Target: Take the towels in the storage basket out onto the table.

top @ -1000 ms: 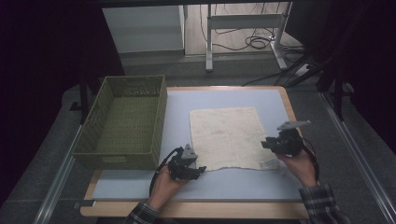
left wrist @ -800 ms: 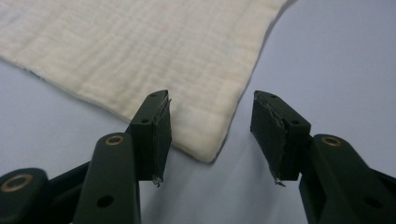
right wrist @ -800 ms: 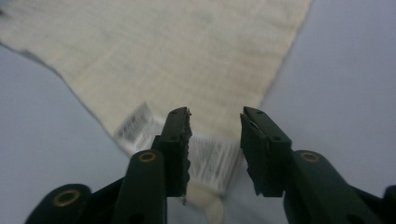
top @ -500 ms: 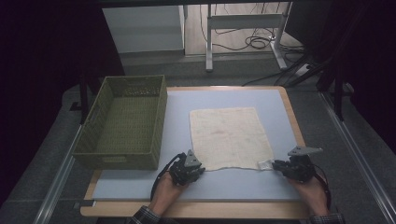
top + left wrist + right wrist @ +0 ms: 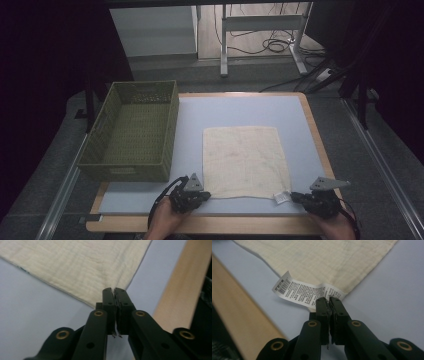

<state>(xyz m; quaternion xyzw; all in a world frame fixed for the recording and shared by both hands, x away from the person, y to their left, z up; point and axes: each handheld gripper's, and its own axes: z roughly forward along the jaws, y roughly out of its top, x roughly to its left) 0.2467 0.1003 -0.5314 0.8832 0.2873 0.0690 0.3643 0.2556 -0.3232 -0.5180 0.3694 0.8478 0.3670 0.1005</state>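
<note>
— Since the earlier frames, both hands have been brought back to the near edge of the table (image 5: 315, 125), and both sets of jaws have just been closing on the cloth (image 5: 245, 160).

— What is gripped now?

— Each near corner of the cloth is clamped: the near left one by the left gripper (image 5: 192, 196), the near right one, beside the printed label (image 5: 304, 292), by the right gripper (image 5: 306, 199). In both gripper views the jaws are seen pressed together with fabric pinched between them.

— How is the cloth placed?

— It is spread flat on the blue mat (image 5: 240, 112), stretching straight away from both grippers toward the far edge, its longer sides running away from the person. Neither hand is nearer; one corner is held by each.

— And the basket (image 5: 132, 135)?

— It is set to the left of the cloth, close to the left gripper. Nothing is seen inside it. A fold away from the person is judged likely.
</note>
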